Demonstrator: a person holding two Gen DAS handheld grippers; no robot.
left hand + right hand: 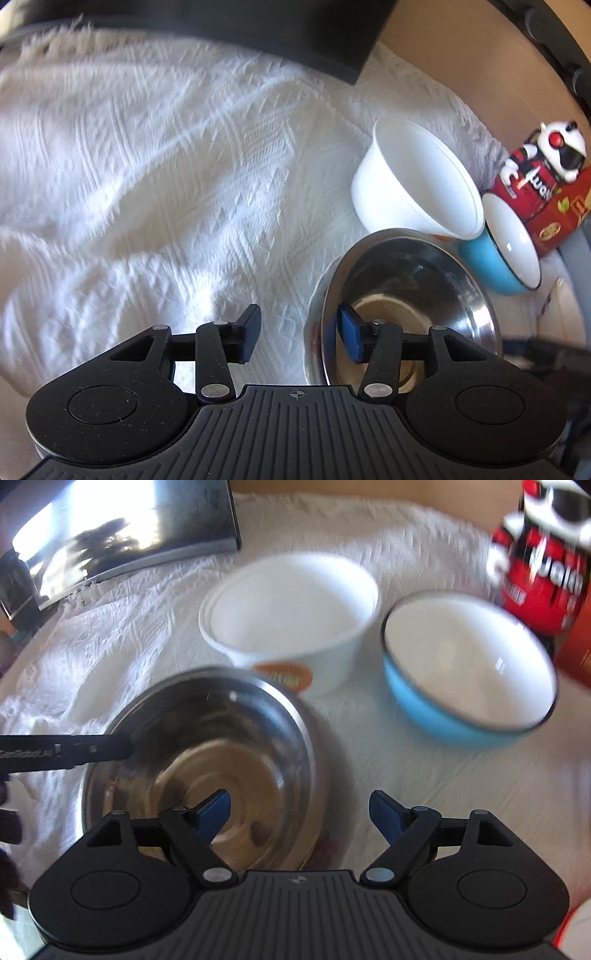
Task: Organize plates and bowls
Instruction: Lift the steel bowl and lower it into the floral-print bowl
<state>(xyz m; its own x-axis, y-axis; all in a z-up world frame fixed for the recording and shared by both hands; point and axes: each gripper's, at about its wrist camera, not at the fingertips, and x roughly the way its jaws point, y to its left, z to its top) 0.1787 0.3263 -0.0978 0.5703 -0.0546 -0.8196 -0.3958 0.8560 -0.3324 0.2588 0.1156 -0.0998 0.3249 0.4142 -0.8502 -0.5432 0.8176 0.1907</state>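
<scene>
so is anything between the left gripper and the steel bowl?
Nothing visible. The left gripper is open and straddles the near rim of the steel bowl: one blue pad inside, the other outside over the white cloth. The white bowl and blue bowl sit beyond it.

Left gripper arm [66, 753]: white lettering, seemingly "GenRobot.AI", partly cut at the edge.
Red mug [543, 579]: white letters, blurred and mirrored; no word can be made out.
White paper bowl [291, 609]: orange label [286, 675], print too blurred to read.
Red box [561, 214]: small print, illegible.
</scene>
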